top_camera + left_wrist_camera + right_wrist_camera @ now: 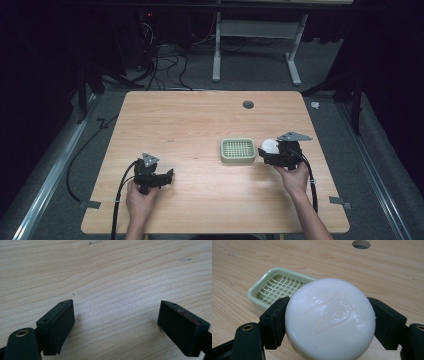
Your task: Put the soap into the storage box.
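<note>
White and glossy, the soap (329, 320) is sitting between the jaws of our right hand-held gripper (329, 322), which is clamping it on both sides; in the right gripper view a faint embossed mark is showing on its rounded face. In the high view we are holding this right hand-held gripper (274, 152) over the right part of the tabletop (190, 120), with the soap (270, 145) showing as a pale round spot just beside the dish (238, 150). The dish (275, 288) is pale green with a white grid inside, and it is lying flat on the light wood, a little beyond the soap and to its left in the right gripper view. We cannot tell whether the soap is touching the wood beneath it.

Our left hand-held gripper (162, 176) is resting low over the near left part of the tabletop, well apart from the dish. In the left gripper view we are looking along our left hand-held gripper (117, 322) with its jaws spread wide, bare wood grain lying between them. A dark round hole (248, 104) is sitting in the far part of the tabletop, beyond the dish.
</note>
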